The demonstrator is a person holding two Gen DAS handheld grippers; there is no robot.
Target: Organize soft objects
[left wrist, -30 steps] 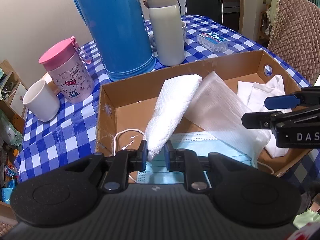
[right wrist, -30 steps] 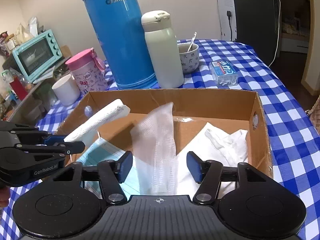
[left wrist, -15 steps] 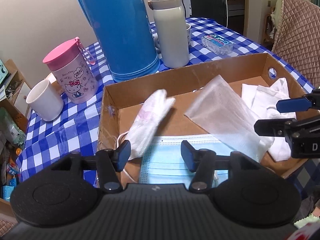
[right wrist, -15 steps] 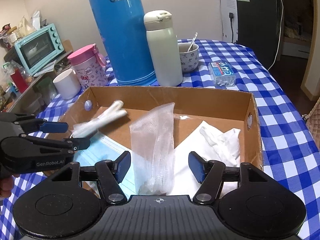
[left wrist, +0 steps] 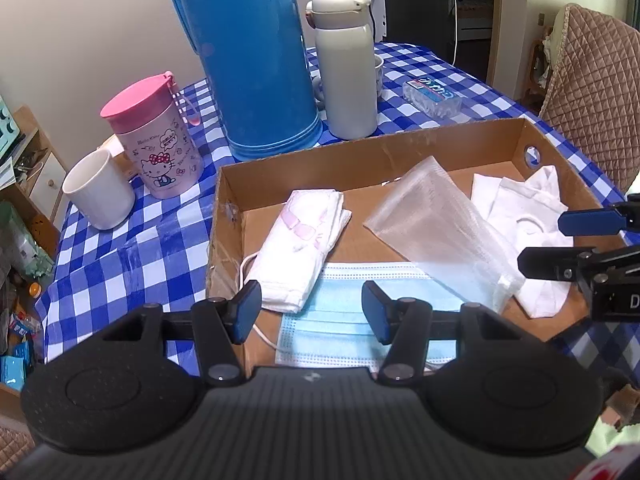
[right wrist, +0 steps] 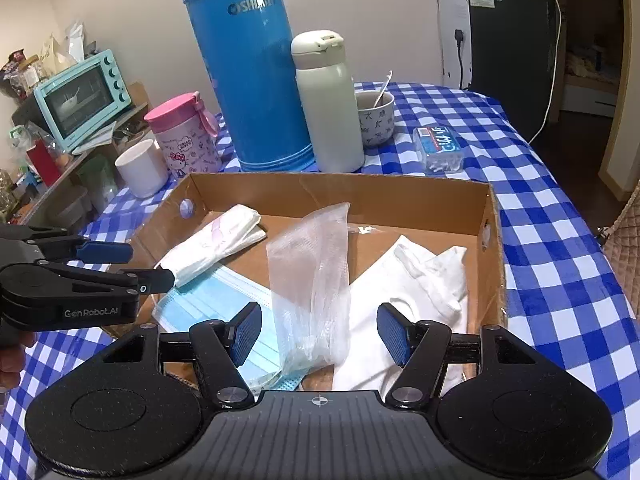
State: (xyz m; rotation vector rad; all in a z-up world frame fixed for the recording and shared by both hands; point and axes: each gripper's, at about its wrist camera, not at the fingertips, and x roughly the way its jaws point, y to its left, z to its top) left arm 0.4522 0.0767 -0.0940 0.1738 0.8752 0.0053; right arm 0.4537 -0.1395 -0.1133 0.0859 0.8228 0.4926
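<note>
A shallow cardboard box [left wrist: 360,148] [right wrist: 332,188] holds soft things. A folded white and pink cloth [left wrist: 304,248] [right wrist: 212,244] lies at its left, on a blue face mask [left wrist: 352,312] [right wrist: 200,308]. A clear plastic bag [left wrist: 444,232] [right wrist: 312,280] lies in the middle and a white cloth [left wrist: 528,216] [right wrist: 420,284] at the right. My left gripper [left wrist: 311,312] [right wrist: 132,264] is open and empty above the box's near left edge. My right gripper [right wrist: 318,334] [left wrist: 560,240] is open and empty over the bag's near end.
Behind the box on the blue checked tablecloth [right wrist: 540,184] stand a tall blue thermos [left wrist: 248,52], a white flask [left wrist: 344,68], a pink Hello Kitty cup [left wrist: 156,140], a white mug [left wrist: 98,188], a bowl with a spoon [right wrist: 374,116] and a swab box [right wrist: 438,146]. A quilted chair [left wrist: 592,92] is right.
My left gripper opened and let go of the white and pink cloth, which dropped flat into the box's left side. Both grippers drew back a little.
</note>
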